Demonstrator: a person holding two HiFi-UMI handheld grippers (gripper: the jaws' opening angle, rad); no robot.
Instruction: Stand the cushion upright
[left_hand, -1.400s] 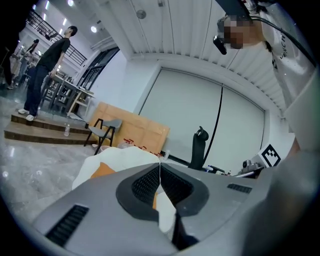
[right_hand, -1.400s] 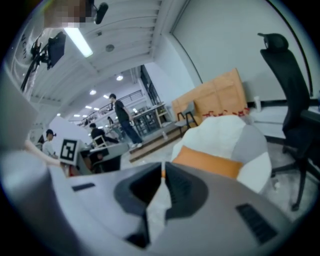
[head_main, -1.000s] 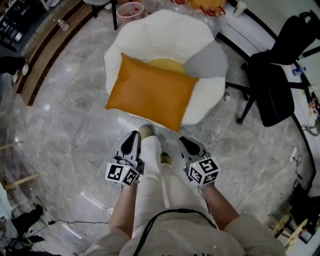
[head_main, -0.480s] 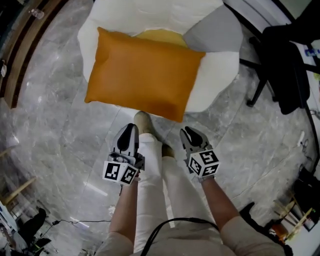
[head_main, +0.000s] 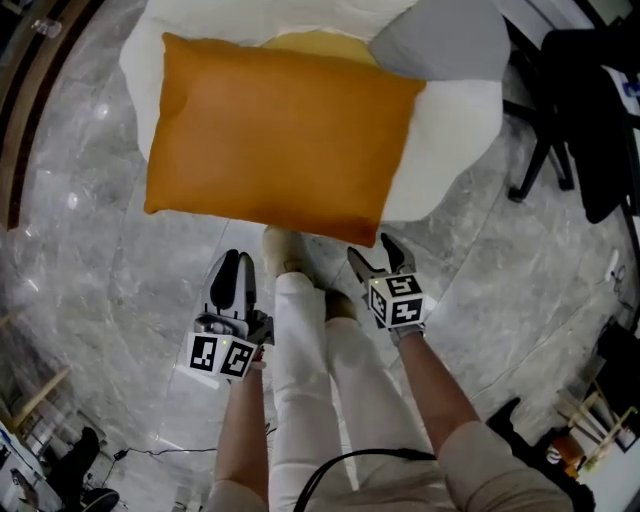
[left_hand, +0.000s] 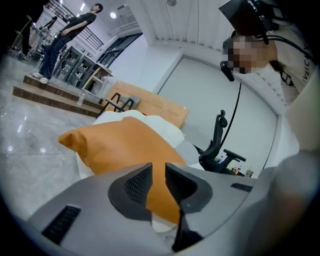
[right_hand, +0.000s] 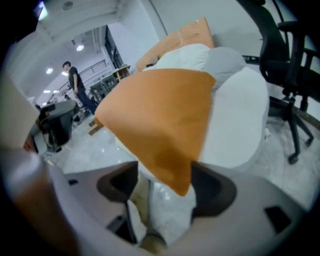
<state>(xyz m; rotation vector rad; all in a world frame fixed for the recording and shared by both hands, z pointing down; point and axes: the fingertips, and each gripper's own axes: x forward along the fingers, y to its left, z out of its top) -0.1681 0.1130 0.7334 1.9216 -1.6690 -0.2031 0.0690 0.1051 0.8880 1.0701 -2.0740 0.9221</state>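
The orange cushion lies flat on a white padded seat with grey and yellow panels, ahead of both tools. Its near edge overhangs the seat toward them.

The left hand-held gripper sits short of the cushion's near edge, apart from it. Its jaws have just been opening and now stand a narrow slit apart. In the left gripper view the cushion shows beyond that slit, and nothing is clamped.

The right hand-held gripper is close under the cushion's near right corner. Its jaws have just been opening and now stand wide. In the right gripper view that corner of the cushion hangs down into the gap, touching neither pad. Whether it truly sits between them or just ahead is hard to judge through the blur.

The person's pale trouser legs stand between the two tools on grey marble floor. A black office chair stands well off to the right gripper's outer side.
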